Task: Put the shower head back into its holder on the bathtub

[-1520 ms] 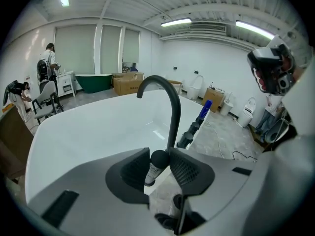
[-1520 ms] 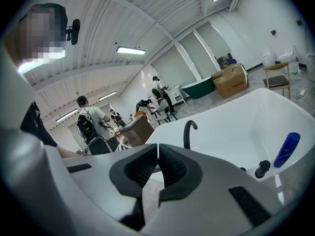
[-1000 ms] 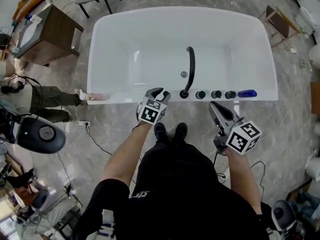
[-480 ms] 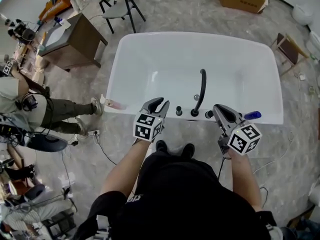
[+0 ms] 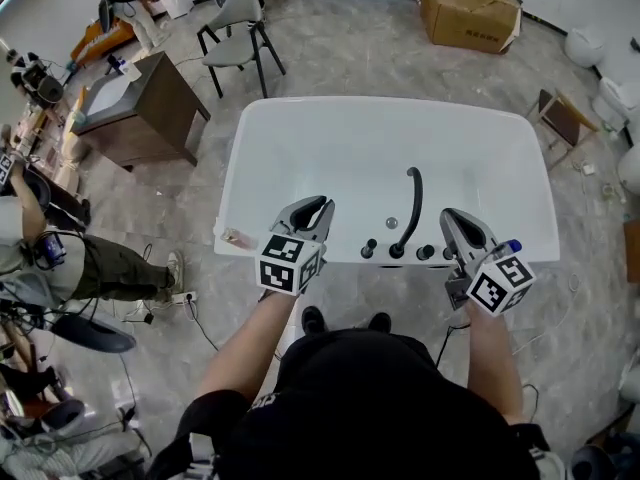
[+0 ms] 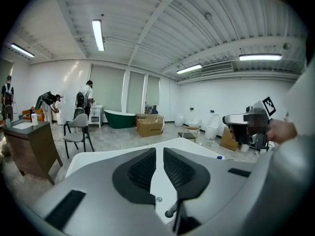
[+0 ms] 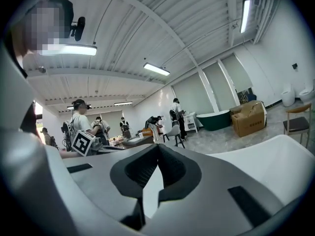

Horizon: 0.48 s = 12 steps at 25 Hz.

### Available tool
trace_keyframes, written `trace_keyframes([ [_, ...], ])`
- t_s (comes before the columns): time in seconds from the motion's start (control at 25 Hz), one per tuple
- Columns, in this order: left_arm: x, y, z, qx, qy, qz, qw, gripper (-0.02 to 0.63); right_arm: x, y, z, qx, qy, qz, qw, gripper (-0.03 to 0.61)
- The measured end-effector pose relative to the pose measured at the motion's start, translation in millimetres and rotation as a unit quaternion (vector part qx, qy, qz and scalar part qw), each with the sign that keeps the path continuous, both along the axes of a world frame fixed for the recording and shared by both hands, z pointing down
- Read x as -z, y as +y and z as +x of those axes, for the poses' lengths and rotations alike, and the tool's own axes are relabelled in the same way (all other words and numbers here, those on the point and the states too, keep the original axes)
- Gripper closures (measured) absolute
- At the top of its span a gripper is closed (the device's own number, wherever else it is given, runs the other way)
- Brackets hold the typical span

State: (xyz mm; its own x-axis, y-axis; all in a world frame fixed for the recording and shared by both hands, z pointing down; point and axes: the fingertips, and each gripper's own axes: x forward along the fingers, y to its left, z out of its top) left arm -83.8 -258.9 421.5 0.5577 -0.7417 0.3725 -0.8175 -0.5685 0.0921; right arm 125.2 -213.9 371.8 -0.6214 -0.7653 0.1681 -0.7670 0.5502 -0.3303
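Both empty: left gripper (image 5: 318, 208), right gripper (image 5: 452, 215) above bathtub (image 5: 385, 101) rim

Left jaws are closing, nothing between them. Right jaws meet at the tips. Shower head (image 5: 513, 246) lies on the near rim toward its right corner, partly behind the right gripper

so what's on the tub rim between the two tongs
Head view: the black spout and small black knobs on the bathtub rim, between the left tongs, closing on nothing, and the right tongs.
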Motion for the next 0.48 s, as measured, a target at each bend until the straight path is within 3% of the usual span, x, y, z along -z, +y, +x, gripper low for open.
trace_keyframes([
  [0.2, 37, -5, -36, -0.021, 0.004, 0.02, 0.9996, 0.558, 35, -1, -28, -0.02, 0.011, 0.043, 0.999, 0.565],
  [0.48, 88, -10, -69, -0.022, -0.001, 0.078, 0.9967, 0.558, 82, 9, -46, -0.037, 0.005, 0.102, 0.994, 0.566],
])
